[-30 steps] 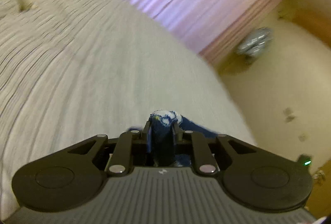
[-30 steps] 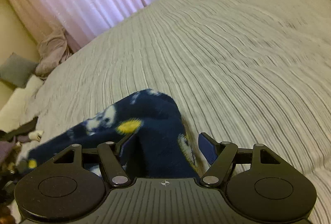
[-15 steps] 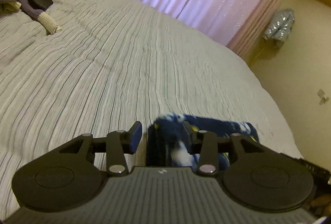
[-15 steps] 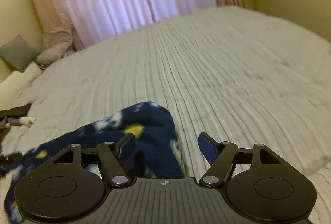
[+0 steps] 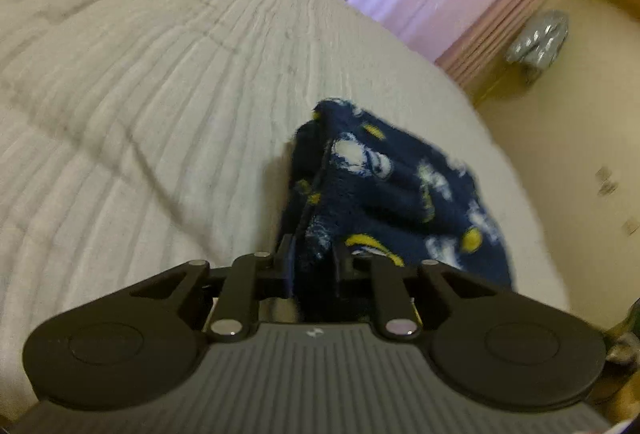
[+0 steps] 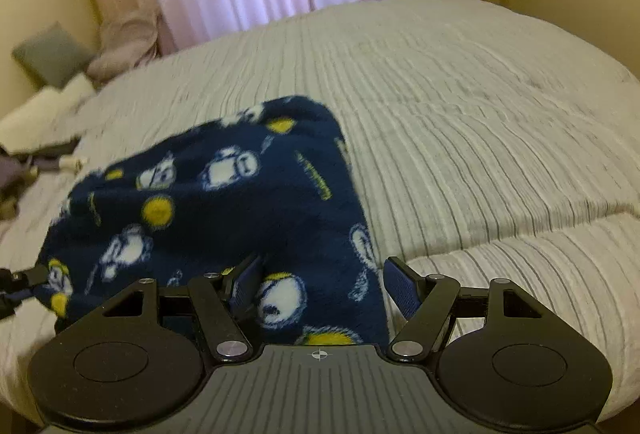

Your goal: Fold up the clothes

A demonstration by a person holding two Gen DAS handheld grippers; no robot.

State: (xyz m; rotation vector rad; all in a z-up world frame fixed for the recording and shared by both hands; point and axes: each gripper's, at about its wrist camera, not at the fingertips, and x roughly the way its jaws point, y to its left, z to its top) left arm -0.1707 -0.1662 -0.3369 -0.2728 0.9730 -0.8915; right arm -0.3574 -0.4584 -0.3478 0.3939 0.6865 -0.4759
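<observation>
on the bed (image 6: 480,113), fleece (image 6: 224,201) now flatter

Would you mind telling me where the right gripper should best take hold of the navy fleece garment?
Probably the near right edge of the navy fleece garment, coming in low from the near side. That edge already lies between the open fingers of the right gripper, and the left gripper pinches the opposite end.
</observation>
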